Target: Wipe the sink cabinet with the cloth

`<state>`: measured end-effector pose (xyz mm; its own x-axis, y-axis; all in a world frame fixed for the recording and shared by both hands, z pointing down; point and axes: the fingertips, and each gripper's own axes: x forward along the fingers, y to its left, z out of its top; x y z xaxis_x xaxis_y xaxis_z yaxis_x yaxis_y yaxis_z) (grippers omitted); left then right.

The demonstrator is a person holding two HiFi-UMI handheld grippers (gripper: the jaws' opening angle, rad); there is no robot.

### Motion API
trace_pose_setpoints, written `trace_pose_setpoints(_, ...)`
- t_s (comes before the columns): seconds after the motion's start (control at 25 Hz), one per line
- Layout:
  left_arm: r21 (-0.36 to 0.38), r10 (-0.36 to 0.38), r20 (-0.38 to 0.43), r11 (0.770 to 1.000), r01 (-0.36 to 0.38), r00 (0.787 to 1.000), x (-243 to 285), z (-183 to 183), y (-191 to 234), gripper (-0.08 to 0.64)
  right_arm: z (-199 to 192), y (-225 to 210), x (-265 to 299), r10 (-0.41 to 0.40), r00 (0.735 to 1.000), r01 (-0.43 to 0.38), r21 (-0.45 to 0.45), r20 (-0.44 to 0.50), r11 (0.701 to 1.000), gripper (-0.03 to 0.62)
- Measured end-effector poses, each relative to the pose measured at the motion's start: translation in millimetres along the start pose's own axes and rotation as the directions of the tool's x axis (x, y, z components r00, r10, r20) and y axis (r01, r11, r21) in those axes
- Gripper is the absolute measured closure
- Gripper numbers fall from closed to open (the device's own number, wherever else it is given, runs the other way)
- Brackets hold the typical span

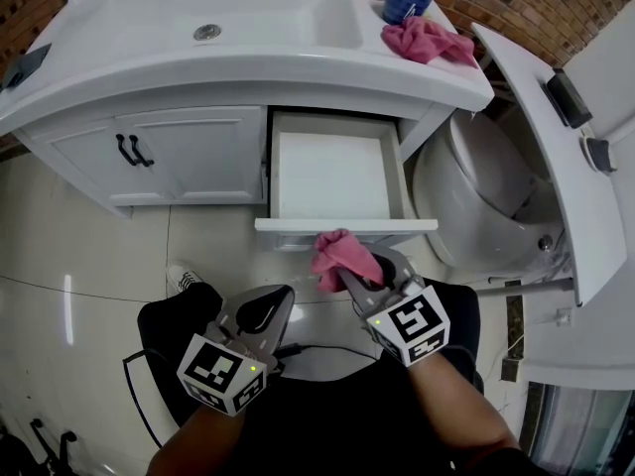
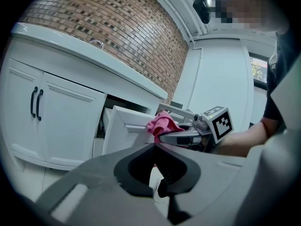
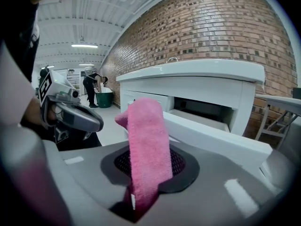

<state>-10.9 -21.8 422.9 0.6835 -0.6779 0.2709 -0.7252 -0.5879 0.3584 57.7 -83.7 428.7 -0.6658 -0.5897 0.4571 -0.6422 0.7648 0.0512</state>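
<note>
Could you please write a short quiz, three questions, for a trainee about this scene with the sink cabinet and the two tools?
1. True or false: the left tool is shut with nothing in it.
2. The drawer of the sink cabinet is: A) open, B) shut, C) taken out and lying on the floor.
3. Which colour is the cloth that the right tool holds?

Key: 1 true; 2 A; 3 pink.
</note>
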Motion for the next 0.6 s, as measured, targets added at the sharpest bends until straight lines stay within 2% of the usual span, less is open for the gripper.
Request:
trace_pose_setpoints(0.32,0.004,-0.013,-0.021,1.0,0.013,1.0,17,-2,-12,0.558,-20,-40,-28,-0.091,0.996,0.091,0.057,-0.007,0.994,0.495)
trace_pose_setpoints(0.6,0.011,-0.039,-0.042,0.999,0.04,0.998,33,-7,-25,0.558,-45,-81,-55,-0.198,0.98,0.199,0.088,-0.015,0.976,0.495)
